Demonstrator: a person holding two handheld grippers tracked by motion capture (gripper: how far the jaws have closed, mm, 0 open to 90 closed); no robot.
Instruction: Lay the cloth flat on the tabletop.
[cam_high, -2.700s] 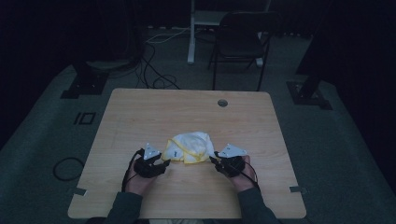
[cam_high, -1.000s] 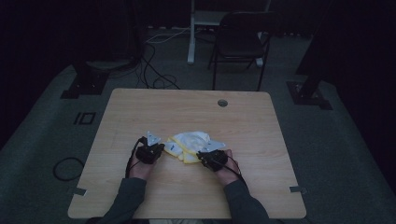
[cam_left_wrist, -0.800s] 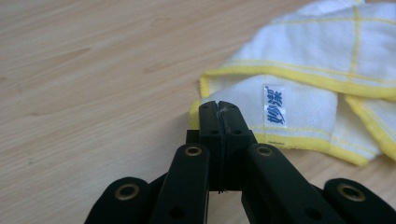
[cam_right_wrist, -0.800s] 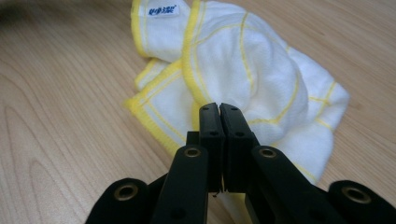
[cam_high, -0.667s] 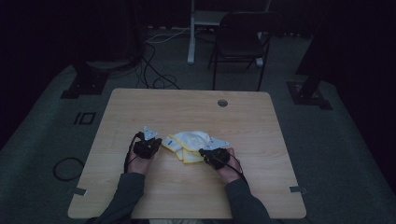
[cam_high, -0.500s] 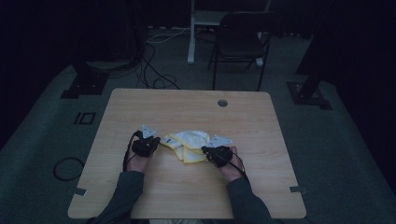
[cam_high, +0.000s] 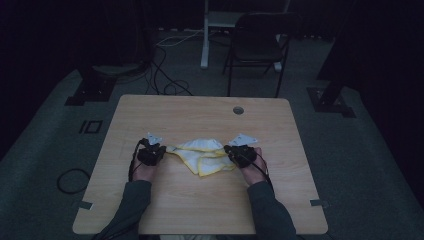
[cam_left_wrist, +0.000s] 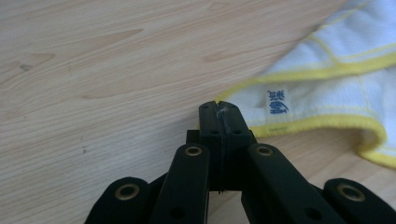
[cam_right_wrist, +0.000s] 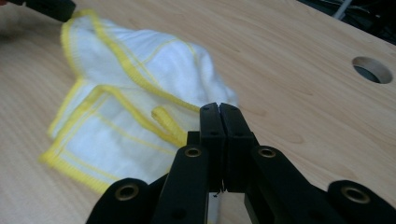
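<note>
Cloth (cam_high: 202, 155), white with yellow hem, lies crumpled on the table (cam_high: 200, 210), midway between its left and right edges and nearer the person's edge than the far one. Left gripper (cam_high: 151, 152) sits at the cloth's left end; its jaws are pressed together on the hemmed corner beside a small sewn label (cam_left_wrist: 276, 101). Right gripper (cam_high: 241, 154) sits at the cloth's right end; its jaws are pressed together on a fold of fabric next to a yellow hem loop (cam_right_wrist: 168, 122). A round cable hole (cam_high: 238, 110) lies near the far edge, well apart from the cloth.
</note>
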